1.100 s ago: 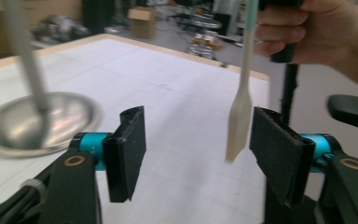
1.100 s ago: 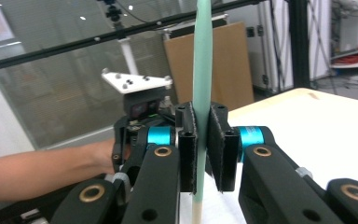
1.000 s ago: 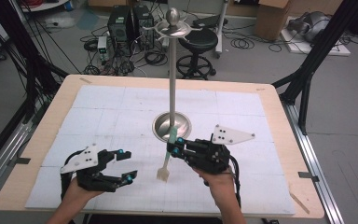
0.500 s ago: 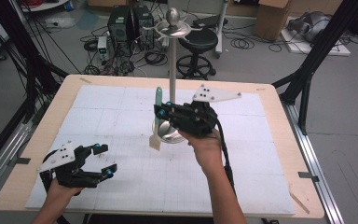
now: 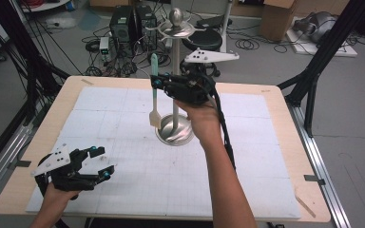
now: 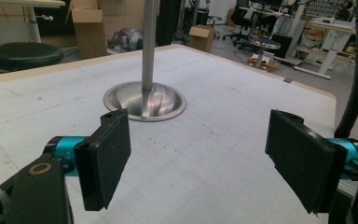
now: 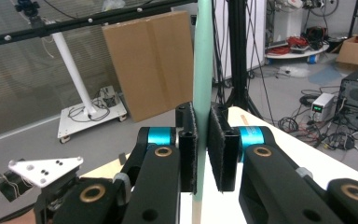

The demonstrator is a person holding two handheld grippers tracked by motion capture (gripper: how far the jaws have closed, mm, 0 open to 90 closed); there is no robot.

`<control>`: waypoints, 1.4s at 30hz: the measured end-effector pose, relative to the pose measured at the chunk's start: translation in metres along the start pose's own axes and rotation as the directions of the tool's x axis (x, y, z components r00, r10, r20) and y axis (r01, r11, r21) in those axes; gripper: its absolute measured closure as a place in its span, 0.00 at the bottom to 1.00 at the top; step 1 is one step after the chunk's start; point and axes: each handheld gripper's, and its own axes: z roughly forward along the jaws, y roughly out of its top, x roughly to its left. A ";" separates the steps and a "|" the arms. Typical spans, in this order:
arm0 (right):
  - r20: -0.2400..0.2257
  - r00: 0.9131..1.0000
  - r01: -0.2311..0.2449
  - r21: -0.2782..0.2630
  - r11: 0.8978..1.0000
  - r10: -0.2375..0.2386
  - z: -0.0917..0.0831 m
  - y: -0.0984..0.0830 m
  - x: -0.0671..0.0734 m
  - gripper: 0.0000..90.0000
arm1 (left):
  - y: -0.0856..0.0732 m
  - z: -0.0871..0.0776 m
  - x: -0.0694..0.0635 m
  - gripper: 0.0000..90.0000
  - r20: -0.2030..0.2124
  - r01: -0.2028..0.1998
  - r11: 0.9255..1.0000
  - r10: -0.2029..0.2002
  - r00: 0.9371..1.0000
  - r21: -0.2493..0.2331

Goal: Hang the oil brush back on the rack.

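Note:
A spatula (image 5: 154,71) with a mint-green handle and a cream blade hangs upright beside the metal stand's pole (image 5: 176,107), its blade above the round base (image 5: 173,135). My right gripper (image 5: 156,83) is shut on the handle, and in the right gripper view the pads clamp the green handle (image 7: 202,70) between them (image 7: 202,154). My left gripper (image 5: 102,162) sits low at the table's near left. Its jaws have just been opening and stand wide apart (image 6: 198,158) with nothing between them, facing the stand's base (image 6: 144,100).
The stand carries a small dish and knob at its top (image 5: 177,21). A white gridded mat (image 5: 247,161) covers the wooden table. Behind the table are a stool (image 5: 204,40), computer towers and cables on the floor. Black frame struts stand at both sides.
The right gripper has lifted the spatula off the mat and carried it up and away along the pole. The left gripper has slid left toward the near corner, and its jaws have widened.

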 end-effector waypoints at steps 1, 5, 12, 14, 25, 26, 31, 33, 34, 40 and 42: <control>-0.002 1.000 -0.003 -0.001 1.000 0.003 0.002 0.002 -0.001 0.92 | 0.000 0.000 0.000 0.25 -0.001 0.002 1.000 -0.002 1.000 -0.001; 0.014 1.000 0.000 -0.007 1.000 0.000 0.006 0.009 -0.004 0.92 | -0.001 -0.002 0.001 0.26 -0.004 0.006 1.000 -0.006 1.000 -0.001; 0.048 0.999 -0.019 -0.020 1.000 0.020 0.008 0.018 -0.012 0.92 | -0.002 -0.003 0.002 0.26 0.002 0.020 1.000 -0.020 1.000 -0.008; 0.054 0.998 -0.024 -0.022 0.999 0.026 0.008 0.018 -0.015 0.92 | -0.003 -0.002 0.002 0.26 0.007 0.019 1.000 -0.019 1.000 -0.002; 0.065 0.997 -0.044 -0.030 0.999 0.046 0.007 0.019 -0.021 0.92 | -0.005 0.000 -0.001 0.26 0.022 0.022 1.000 -0.022 1.000 0.005; 0.065 0.997 -0.046 -0.033 0.998 0.049 0.007 0.019 -0.022 0.92 | -0.005 0.001 -0.001 0.26 0.024 0.023 1.000 -0.023 0.999 0.004; 0.072 0.996 -0.054 -0.027 0.998 0.056 0.008 0.018 -0.025 0.92 | -0.005 0.002 -0.003 0.26 0.032 0.014 1.000 -0.014 0.999 0.012; 0.079 0.995 -0.055 -0.027 0.998 0.057 0.009 0.018 -0.026 0.92 | -0.005 0.003 -0.004 0.26 0.033 0.011 1.000 -0.012 0.999 0.011; 0.079 0.995 -0.058 -0.027 0.998 0.060 0.009 0.017 -0.026 0.92 | -0.005 0.003 -0.004 0.26 0.033 0.012 1.000 -0.012 0.999 0.009; 0.093 0.994 -0.047 -0.028 0.998 0.050 0.007 0.014 -0.028 0.90 | -0.005 0.002 -0.003 0.26 0.031 0.016 1.000 -0.016 0.999 0.007; 0.103 0.994 -0.039 -0.038 0.999 0.043 0.005 0.011 -0.028 0.75 | -0.005 0.002 -0.003 0.26 0.032 0.017 1.000 -0.017 0.999 0.008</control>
